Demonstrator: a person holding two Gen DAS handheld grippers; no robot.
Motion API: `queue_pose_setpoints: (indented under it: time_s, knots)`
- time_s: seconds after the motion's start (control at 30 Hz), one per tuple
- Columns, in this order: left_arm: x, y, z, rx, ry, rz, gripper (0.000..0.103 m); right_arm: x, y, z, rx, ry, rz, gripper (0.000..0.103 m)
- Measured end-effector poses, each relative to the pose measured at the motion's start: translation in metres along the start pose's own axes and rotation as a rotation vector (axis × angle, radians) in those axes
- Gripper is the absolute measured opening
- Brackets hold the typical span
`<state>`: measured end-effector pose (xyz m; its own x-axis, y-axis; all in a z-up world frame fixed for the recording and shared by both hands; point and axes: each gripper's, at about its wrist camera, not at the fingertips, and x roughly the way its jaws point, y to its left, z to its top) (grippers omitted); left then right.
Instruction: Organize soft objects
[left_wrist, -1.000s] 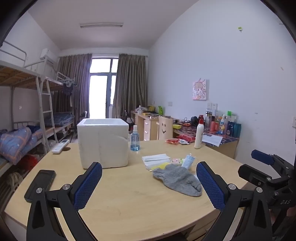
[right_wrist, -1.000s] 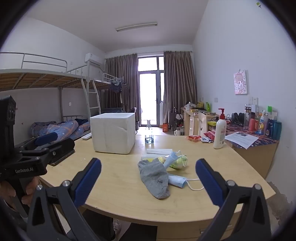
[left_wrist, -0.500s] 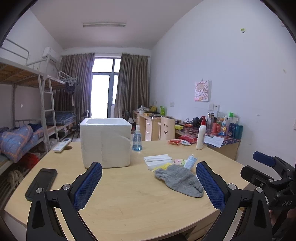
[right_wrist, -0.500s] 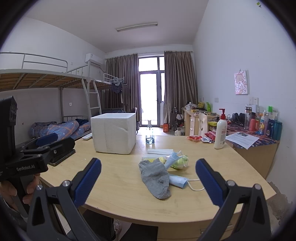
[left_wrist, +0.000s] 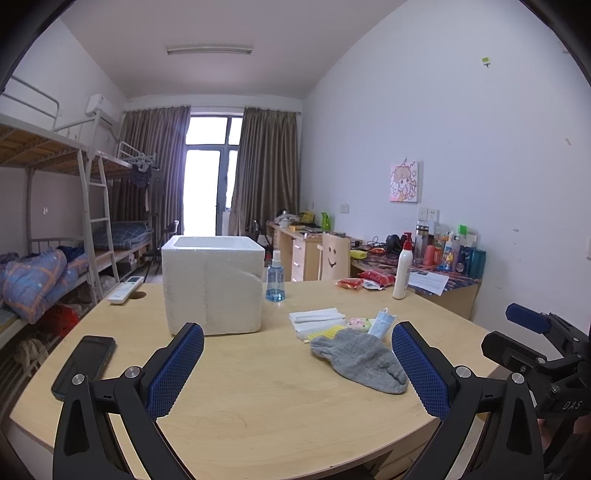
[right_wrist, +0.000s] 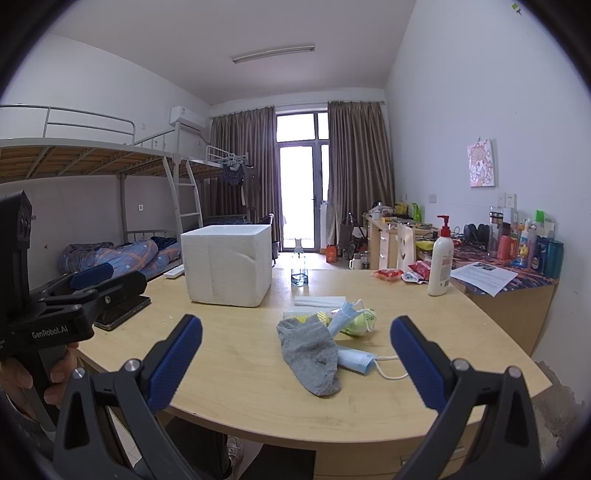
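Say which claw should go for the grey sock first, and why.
Right, probably. The grey sock lies nearly centred between the open right claw pads, while in the left wrist view it sits well toward the right pad of the left claw. Both claws are open and empty.

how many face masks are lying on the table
2. One blue mask lies flat beside the grey sock, partly under it. A second rolled blue mask rests on the yellow items behind the sock. More could be hidden in that pile.
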<state>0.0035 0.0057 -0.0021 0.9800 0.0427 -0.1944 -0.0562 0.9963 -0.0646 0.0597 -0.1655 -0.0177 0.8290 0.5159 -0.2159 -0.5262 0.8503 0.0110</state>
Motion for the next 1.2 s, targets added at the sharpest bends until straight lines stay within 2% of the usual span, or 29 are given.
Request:
queue_pose_setpoints:
  time_s: [0.47, 0.8, 1.2]
  knots:
    - [-0.0004, 0.0024, -0.0014, -0.001, 0.011, -0.006, 0.102, 0.0020, -0.0010, -0.0011, 0.002, 0.003, 0.000, 0.103]
    - [-0.0029, 0.0032, -0.0003, -0.006, -0.010, 0.003, 0.102, 0.0032, -0.0006, -0.0024, 0.003, 0.004, 0.002, 0.103]
    - [0.0055, 0.0047, -0.0022, -0.021, 0.022, -0.011, 0.102, 0.0066, -0.0005, -0.0046, 0.001, 0.008, 0.003, 0.103]
